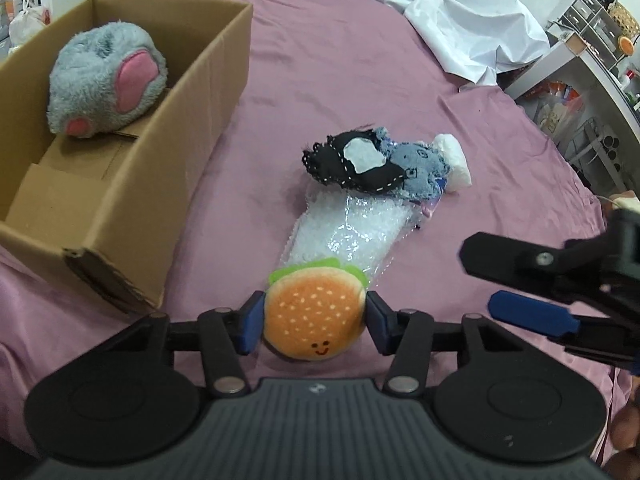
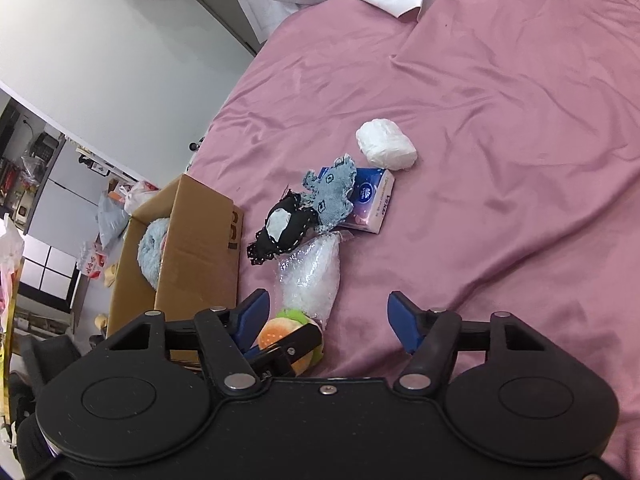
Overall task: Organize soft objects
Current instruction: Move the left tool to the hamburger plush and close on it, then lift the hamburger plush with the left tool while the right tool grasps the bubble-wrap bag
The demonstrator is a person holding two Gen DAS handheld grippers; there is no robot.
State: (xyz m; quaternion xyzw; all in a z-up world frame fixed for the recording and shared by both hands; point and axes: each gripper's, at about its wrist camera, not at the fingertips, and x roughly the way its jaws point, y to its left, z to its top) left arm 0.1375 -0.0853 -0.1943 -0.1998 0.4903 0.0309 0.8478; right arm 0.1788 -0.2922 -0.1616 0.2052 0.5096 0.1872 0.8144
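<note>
With the left gripper (image 1: 314, 326) dropped over the burger plush (image 1: 314, 316), its blue pads sit flush on either flank of the bun, so I read the jaws as pinching it, though how firm is hard to call. Plush lies on the pink bedsheet (image 2: 500, 120), smiley face toward the gripper body, roughly round so no long axis to worry about; lettuce edge overlaps the near end of the clear plastic bag (image 1: 352, 228). Right gripper (image 2: 328, 318) hangs just beside, jaws spread with nothing between them, only bare sheet; the burger is off to its left, behind its left finger. Cardboard box (image 1: 132, 184) stands open up and left of the burger from the left gripper, close by, already holding the grey plush (image 1: 106, 80). Left hand is the nearer to both toy and box. Black-and-denim fabric toys (image 2: 304, 208), tissue pack (image 2: 372, 200) and white wad (image 2: 386, 148) wait further out, my guess for later picks
</note>
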